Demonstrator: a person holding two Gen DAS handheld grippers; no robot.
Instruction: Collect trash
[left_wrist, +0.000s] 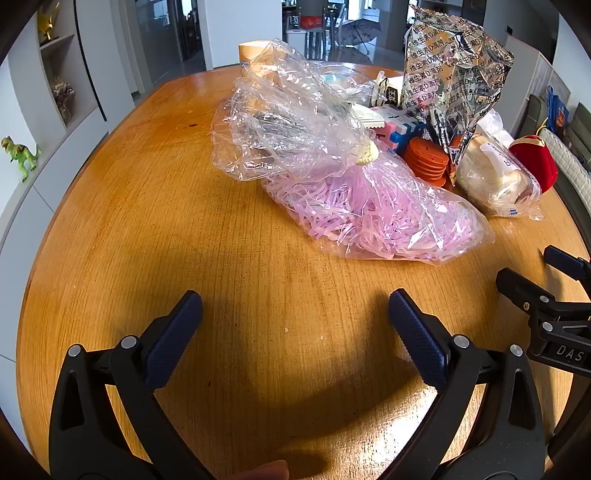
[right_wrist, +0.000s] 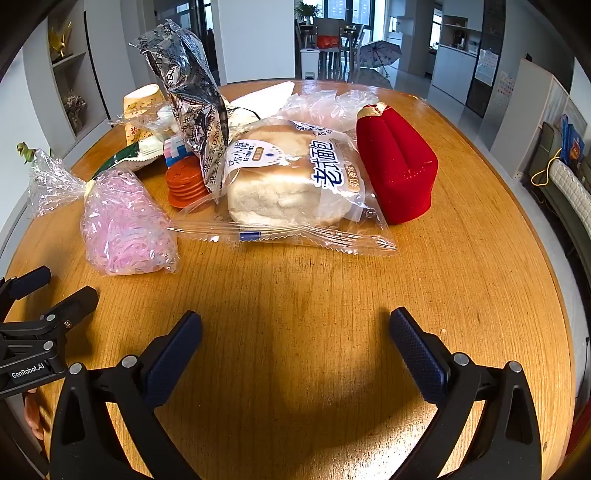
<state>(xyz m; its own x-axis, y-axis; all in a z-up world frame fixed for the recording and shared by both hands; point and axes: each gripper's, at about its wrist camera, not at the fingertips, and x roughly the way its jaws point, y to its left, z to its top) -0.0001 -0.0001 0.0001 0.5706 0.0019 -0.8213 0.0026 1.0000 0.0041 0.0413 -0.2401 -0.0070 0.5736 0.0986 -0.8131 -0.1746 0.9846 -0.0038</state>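
Left wrist view: the left claw (left_wrist: 294, 306) hangs over bare wood near the front edge of the round tabletop (left_wrist: 147, 221), its jaws spread wide with nothing between them. Ahead, toward the middle, lies a clear bag of pink shredded paper (left_wrist: 369, 214), tied at the neck, with crumpled clear plastic (left_wrist: 280, 122) fanning out behind it. A silver foil bag (left_wrist: 454, 74) stands further back toward the right edge. In the right wrist view the right claw (right_wrist: 295, 325) is likewise wide open and empty, facing a wrapped bread loaf (right_wrist: 291, 184) with a red velvet box (right_wrist: 399, 162) just beside it. Orange discs (right_wrist: 184, 184) sit stacked between the loaf and the pink bag.
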